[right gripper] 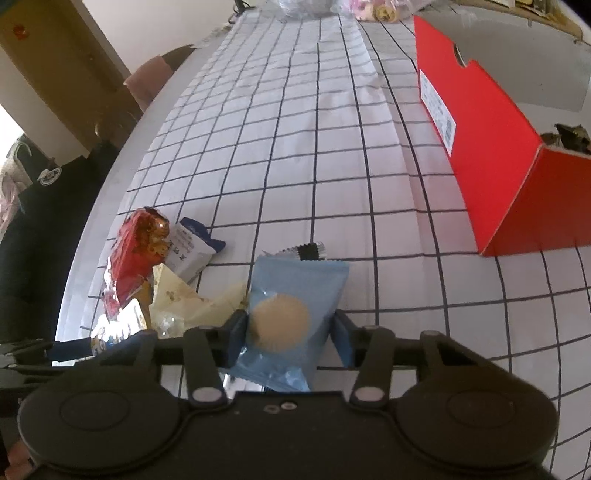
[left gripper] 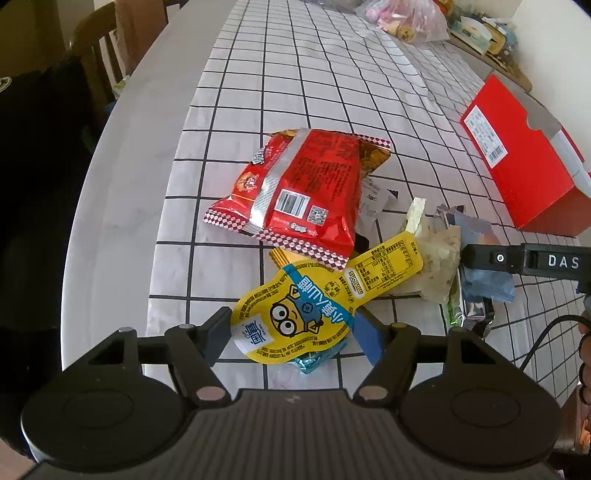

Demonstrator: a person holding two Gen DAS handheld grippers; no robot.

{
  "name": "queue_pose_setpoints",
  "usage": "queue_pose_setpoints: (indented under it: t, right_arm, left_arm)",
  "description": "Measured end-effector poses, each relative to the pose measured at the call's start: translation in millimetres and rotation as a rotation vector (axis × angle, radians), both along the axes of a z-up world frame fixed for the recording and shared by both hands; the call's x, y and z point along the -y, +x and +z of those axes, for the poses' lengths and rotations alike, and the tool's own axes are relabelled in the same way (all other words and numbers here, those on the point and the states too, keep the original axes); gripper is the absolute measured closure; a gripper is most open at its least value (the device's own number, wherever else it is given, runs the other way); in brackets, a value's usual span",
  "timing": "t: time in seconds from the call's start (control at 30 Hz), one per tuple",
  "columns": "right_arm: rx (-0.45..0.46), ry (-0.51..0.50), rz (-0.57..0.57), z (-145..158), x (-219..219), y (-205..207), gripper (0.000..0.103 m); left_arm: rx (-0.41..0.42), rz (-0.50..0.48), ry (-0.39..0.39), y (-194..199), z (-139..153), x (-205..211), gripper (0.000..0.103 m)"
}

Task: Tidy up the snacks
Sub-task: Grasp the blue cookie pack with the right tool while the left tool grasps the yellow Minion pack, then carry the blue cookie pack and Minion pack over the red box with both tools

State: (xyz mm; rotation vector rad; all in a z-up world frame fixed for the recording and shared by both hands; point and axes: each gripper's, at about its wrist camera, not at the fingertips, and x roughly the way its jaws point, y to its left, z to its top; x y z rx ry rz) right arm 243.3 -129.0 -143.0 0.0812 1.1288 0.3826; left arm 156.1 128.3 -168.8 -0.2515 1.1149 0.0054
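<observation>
The right claw (right gripper: 290,338) grips the blue packet (right gripper: 295,295) across its width; the red box (right gripper: 517,173) lies ahead-right, while the left claw (left gripper: 295,334) straddles the yellow pouch (left gripper: 314,306), grip unclear.

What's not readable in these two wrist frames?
- Red box contents: right wrist view, wall hides all but dark wrappers at the rim.
- Teal wrapper: left wrist view, mostly under the yellow pouch.
- Far snack bag: cut off by the top edge, too small.
</observation>
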Motion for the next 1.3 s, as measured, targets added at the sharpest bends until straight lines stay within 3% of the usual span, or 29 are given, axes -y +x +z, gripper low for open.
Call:
queue_pose_setpoints:
  t: [0.3,0.77,1.3]
  right_arm:
    - [0.028,0.014,0.007,10.5,8.0,-9.4,0.059]
    - [0.097,0.041,0.020,57.7,37.8,-27.2,0.059]
    - [0.213,0.049,-0.041,111.5,123.2,-15.4,0.059]
  left_arm:
    - [0.012,0.038,-0.013,-6.8,8.6,-1.2,0.033]
    - [0.079,0.035,-0.023,-13.9,53.3,18.9,0.033]
    - [0.186,-0.122,-0.005,29.1,114.3,119.7,0.033]
